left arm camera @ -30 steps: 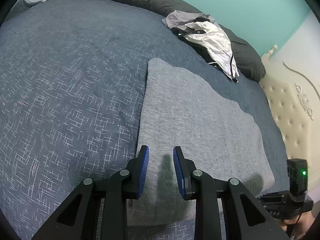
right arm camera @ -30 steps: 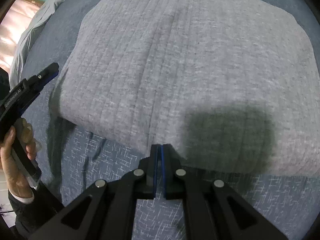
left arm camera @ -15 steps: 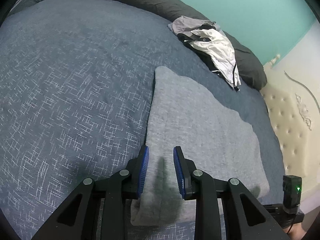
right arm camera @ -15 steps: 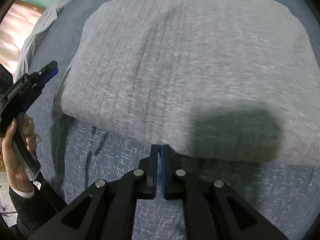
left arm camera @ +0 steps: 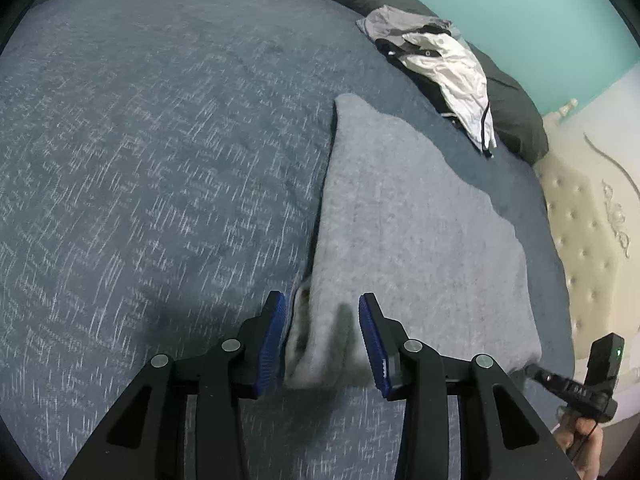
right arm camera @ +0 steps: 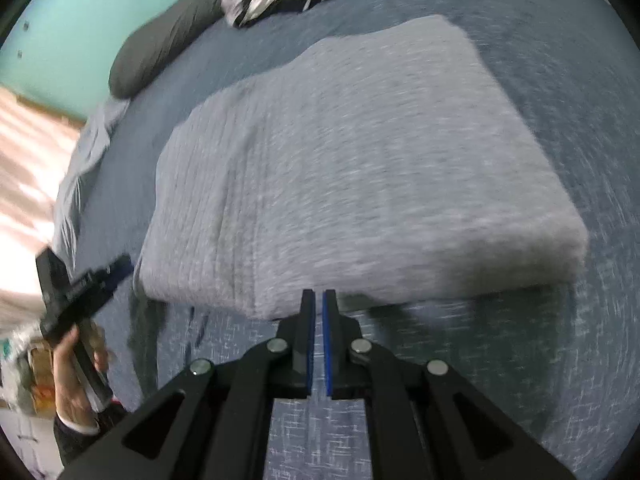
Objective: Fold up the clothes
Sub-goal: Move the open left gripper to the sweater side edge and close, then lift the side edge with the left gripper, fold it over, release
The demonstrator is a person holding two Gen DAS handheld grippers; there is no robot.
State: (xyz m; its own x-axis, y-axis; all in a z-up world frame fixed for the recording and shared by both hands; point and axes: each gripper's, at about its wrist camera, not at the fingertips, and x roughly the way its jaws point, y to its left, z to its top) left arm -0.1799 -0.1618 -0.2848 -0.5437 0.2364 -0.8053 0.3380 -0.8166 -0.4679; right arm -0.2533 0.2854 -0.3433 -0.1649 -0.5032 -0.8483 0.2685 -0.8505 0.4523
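Observation:
A folded grey knit garment (left arm camera: pixel 400 220) lies flat on the blue bed cover (left arm camera: pixel 140 160). My left gripper (left arm camera: pixel 322 320) hangs over its near left corner; the jaws are opening, the corner sits between them, and the pads do not press on it. In the right wrist view the same garment (right arm camera: pixel 360 160) fills the middle. My right gripper (right arm camera: pixel 319 300) is shut and empty, just short of the garment's near edge, above the bed cover (right arm camera: pixel 560 360). The left gripper's body and the hand holding it show at the left (right arm camera: pixel 80 292).
A loose pile of white, black and grey clothes (left arm camera: pixel 440 64) rests at the far side against a long dark pillow (left arm camera: pixel 516 116). A cream tufted headboard (left arm camera: pixel 588 232) borders the bed on the right. A teal wall (left arm camera: pixel 540 8) stands behind.
My left jaws have spread wider around the garment's corner. My right gripper has drawn back, risen and rolled, so the far pile and the pillow now come into its view.

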